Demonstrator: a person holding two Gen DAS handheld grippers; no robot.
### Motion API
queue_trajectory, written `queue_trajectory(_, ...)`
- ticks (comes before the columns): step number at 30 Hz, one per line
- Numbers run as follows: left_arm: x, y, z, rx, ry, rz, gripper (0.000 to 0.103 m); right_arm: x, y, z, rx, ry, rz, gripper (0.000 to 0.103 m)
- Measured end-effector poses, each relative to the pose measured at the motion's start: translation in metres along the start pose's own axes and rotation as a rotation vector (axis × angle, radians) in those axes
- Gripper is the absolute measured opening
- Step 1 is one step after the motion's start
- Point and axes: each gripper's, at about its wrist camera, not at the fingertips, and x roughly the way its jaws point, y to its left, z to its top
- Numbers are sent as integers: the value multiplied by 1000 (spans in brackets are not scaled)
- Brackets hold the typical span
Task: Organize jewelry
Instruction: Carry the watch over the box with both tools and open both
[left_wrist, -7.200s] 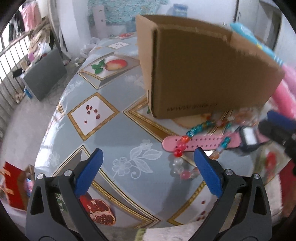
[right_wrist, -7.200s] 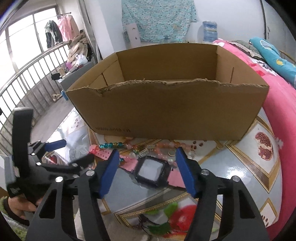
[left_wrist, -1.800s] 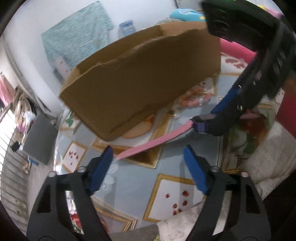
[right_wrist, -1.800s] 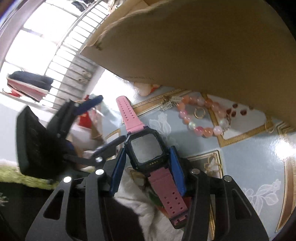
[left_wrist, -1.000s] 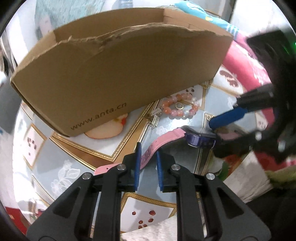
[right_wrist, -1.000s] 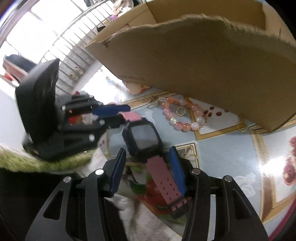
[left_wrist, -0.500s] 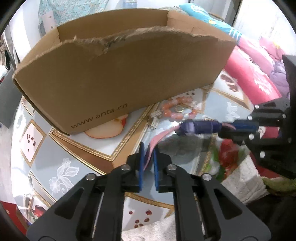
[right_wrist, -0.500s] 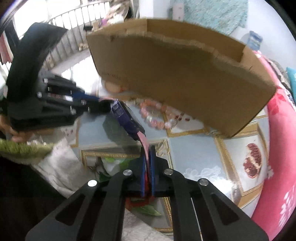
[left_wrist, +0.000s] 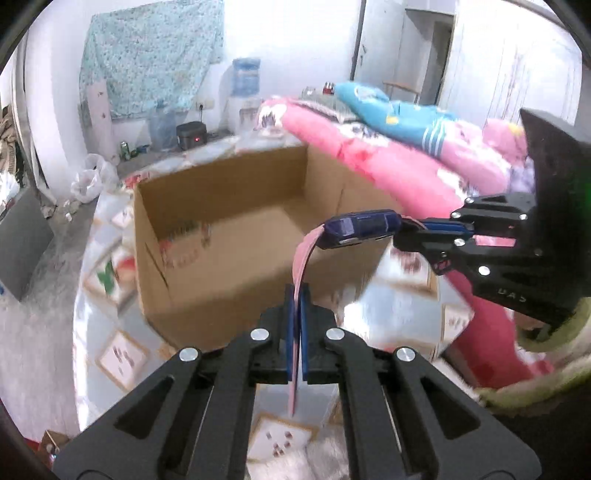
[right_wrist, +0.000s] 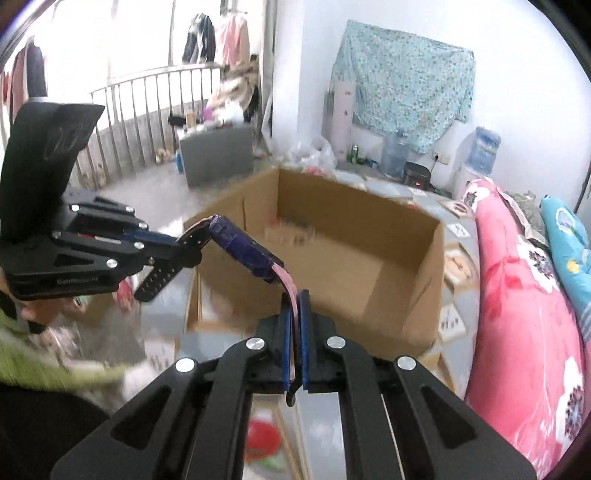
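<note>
A watch with a dark blue body (left_wrist: 360, 229) and pink straps hangs in the air between my two grippers, level with the rim of an open cardboard box (left_wrist: 221, 236). My left gripper (left_wrist: 295, 295) is shut on one pink strap (left_wrist: 301, 266). In the same view my right gripper (left_wrist: 404, 230) comes in from the right, clamped on the other strap. In the right wrist view my right gripper (right_wrist: 294, 297) pinches a pink strap (right_wrist: 286, 280), the watch body (right_wrist: 243, 251) slants up to the left, and my left gripper (right_wrist: 186, 249) grips the far strap in front of the box (right_wrist: 351, 266).
Blurred coloured items (left_wrist: 184, 227) lie on the box floor. The box stands on a table with a patterned cloth (left_wrist: 110, 354). Pink bedding (right_wrist: 517, 295) lies to the right of the table. A metal railing (right_wrist: 129, 107) and a grey cabinet (right_wrist: 218, 155) stand beyond the table.
Both grippers have lifted the watch off the table to the box's rim, so the box's inside shows. The right jaws closed onto the strap and the left tightened on theirs.
</note>
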Motion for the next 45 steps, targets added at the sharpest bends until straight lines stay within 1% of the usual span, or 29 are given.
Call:
queue_trajectory(1,5,10,16,-25,18,-18,2,7,-12,14,28,10,28,5)
queue_trajectory(3,19,23,36,-62,59,-48,2,22,-32,30,81,46,72,5)
queue_trajectory(6,59,41,65,-73,146,-52,2,68,-72,55,227,195,169,5)
queue_trajectory(8,88,54,80,-82,196,-76,2,99,-89,61,286,280,193,5)
queue_trajectory(11,135,69,95,-100,282,-64,2,145,-110,65,327,391,196,5)
queue_trajectory(12,151,76,99,-122,321,-74,2,163,-118,66,342,438,187,5)
queue_trajectory(15,196,92,100,-171,441,-89,2,193,-125,69,346,519,161,5)
queue_trajectory(16,208,94,101,-174,473,-90,2,207,-131,69,351,550,132,5)
queue_trajectory(17,221,97,100,-179,516,-91,2,214,-131,70,340,566,118,5)
queue_trajectory(18,230,100,97,-190,548,-86,3,219,-130,68,332,563,119,8)
queue_trajectory(19,238,103,95,-200,574,-76,4,224,-129,73,314,557,96,12)
queue_trajectory(20,248,108,93,-213,608,-67,9,225,-129,77,296,551,74,12)
queue_trajectory(21,252,111,91,-224,617,-69,13,227,-128,80,278,539,58,15)
queue_trajectory(22,254,114,90,-238,621,-70,16,229,-129,83,263,517,47,20)
queue_trajectory(23,255,116,90,-245,622,-71,20,229,-131,85,259,510,44,22)
queue_trajectory(26,256,119,90,-260,619,-98,21,231,-137,91,262,483,49,23)
queue_trajectory(28,254,119,90,-258,610,-87,22,228,-140,97,247,450,32,27)
queue_trajectory(31,251,124,90,-268,591,-83,28,217,-145,104,253,394,34,29)
queue_trajectory(33,246,127,95,-277,558,-81,32,207,-148,108,258,346,37,29)
queue_trajectory(34,238,127,98,-275,521,-77,35,200,-148,109,258,319,37,29)
queue_trajectory(36,221,127,105,-264,450,-61,47,186,-149,111,253,275,28,29)
queue_trajectory(37,214,127,109,-256,419,-53,50,176,-148,112,249,250,21,30)
queue_trajectory(38,198,125,113,-243,364,-37,56,165,-147,112,247,226,13,31)
queue_trajectory(39,186,123,117,-234,324,-28,61,149,-144,113,244,189,5,36)
queue_trajectory(41,144,116,120,-207,212,-21,67,119,-138,111,239,123,-3,45)
queue_trajectory(42,126,113,119,-196,166,-19,74,105,-135,110,237,93,-9,52)
queue_trajectory(43,111,110,119,-185,127,-17,76,83,-129,107,229,43,-22,58)
queue_trajectory(44,88,104,116,-168,68,-10,83,63,-123,103,218,0,-35,61)
queue_trajectory(45,66,97,110,-150,16,-7,85,45,-117,98,206,-39,-50,70)
